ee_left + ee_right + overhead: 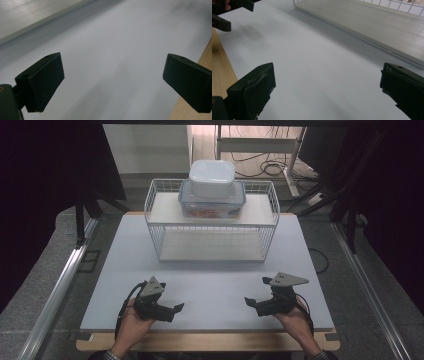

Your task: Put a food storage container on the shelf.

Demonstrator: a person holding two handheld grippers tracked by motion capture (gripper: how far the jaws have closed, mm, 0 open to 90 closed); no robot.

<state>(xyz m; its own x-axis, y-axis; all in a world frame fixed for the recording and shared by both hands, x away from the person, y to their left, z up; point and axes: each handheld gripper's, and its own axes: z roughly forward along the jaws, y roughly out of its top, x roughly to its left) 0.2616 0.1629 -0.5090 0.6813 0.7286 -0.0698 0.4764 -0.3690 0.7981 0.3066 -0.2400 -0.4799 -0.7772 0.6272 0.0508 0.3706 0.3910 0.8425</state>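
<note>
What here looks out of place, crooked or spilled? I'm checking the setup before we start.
Nothing stands out. A white box sits squarely on a clear blue-rimmed box on the upper shelf of the wire rack. The table shows no spills. The left gripper and right gripper are open near the front edge.

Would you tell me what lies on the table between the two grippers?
Nothing: in the high view, bare grey table separates the left gripper from the right gripper, both open.
</note>
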